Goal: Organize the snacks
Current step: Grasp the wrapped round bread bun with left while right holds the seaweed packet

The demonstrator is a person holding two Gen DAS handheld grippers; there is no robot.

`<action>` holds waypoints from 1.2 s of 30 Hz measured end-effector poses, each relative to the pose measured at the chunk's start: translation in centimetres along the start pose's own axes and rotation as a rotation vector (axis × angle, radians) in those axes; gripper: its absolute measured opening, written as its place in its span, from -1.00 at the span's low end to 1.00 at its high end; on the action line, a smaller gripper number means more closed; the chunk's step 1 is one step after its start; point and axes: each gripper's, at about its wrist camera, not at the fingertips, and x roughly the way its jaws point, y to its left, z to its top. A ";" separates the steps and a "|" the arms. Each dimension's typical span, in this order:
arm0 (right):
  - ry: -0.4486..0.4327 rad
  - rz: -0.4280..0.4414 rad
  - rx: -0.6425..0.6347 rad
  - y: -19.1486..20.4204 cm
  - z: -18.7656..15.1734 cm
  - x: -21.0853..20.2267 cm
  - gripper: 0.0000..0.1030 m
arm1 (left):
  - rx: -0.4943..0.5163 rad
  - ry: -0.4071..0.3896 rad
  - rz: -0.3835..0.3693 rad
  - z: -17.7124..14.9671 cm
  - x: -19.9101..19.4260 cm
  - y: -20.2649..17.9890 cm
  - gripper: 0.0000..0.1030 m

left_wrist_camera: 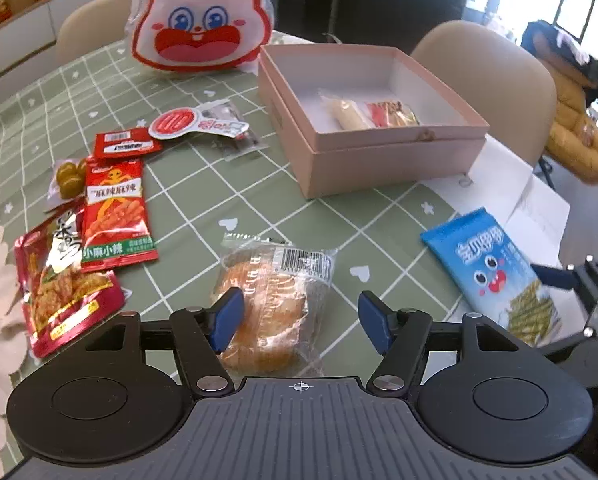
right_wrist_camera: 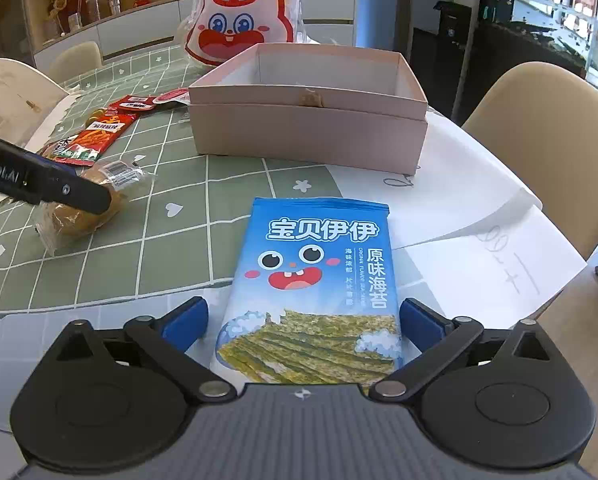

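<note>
On counter's left, left gripper (left_wrist_camera: 301, 322) wide over bread packet (left_wrist_camera: 275, 300): lower, centre, close gently without crushing. Farther right, right gripper (right_wrist_camera: 303, 326) wide, astride blue seaweed pack (right_wrist_camera: 315, 280): pinch both edges evenly, then lift toward pink box (right_wrist_camera: 307, 120) behind.

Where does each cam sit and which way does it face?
Left wrist: on the left gripper, angled down over the wrapped bread; its own open blue fingers show, and the right gripper at the edge.
Right wrist: on the right gripper, angled down over the blue seaweed pack; its own open fingers show, plus the left gripper.
Shared: pink box, rabbit bag, both snacks, green tablecloth.
</note>
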 end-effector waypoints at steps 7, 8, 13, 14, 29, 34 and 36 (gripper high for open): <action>-0.044 -0.010 0.010 0.2 -0.6 0.0 1.00 | -0.040 -0.007 -0.029 0.2 -0.3 0.9 0.26; -0.043 -0.010 0.009 0.2 -0.6 0.0 1.00 | -0.044 -0.014 -0.026 0.2 -0.4 1.1 0.22; -0.040 -0.008 0.012 0.2 -0.6 -0.1 1.00 | -0.072 0.004 0.031 -0.2 0.2 2.4 0.28; -0.043 -0.008 0.012 0.2 -0.6 -0.1 1.00 | -0.079 0.005 0.028 -0.2 0.3 2.5 0.29; -0.002 0.059 -0.046 -0.5 -0.2 -0.2 1.00 | -0.188 0.104 -0.016 -0.9 1.4 1.7 0.30; 0.022 0.017 0.038 -1.2 0.5 -0.1 0.99 | -0.202 0.130 -0.066 -3.9 -0.8 0.2 0.21; 0.019 -0.005 0.070 -1.3 0.8 0.3 0.98 | -0.215 0.134 -0.088 -4.8 -1.4 -0.1 0.19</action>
